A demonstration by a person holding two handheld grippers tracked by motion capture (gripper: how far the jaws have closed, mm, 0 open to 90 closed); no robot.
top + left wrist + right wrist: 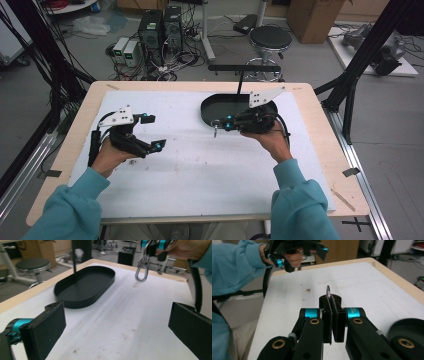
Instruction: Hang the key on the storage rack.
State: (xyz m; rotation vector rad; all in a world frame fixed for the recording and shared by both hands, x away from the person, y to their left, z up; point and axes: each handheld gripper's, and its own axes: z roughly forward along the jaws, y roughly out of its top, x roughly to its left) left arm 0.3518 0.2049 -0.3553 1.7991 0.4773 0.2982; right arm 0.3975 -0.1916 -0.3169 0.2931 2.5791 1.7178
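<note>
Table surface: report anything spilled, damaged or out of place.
Nothing is spilled or broken. The white mat has a few dark scuff marks. The black tray sits flat, and the right gripper holds a metal clip above the mat.

The bench [320, 107] has a pale wooden top covered by a white sheet [200, 165], and it stands on a grey floor [390, 125] framed by black metal struts [367, 47] at either side. Beyond its far edge sit two dark computer towers [160, 27] amid tangled cables [172, 65], with small white boxes [125, 50] beside them and a round black stool [270, 39] to their right. A brown cardboard box [312, 17] stands farther back, next to a white board [372, 55] on the floor carrying dark equipment.
</note>
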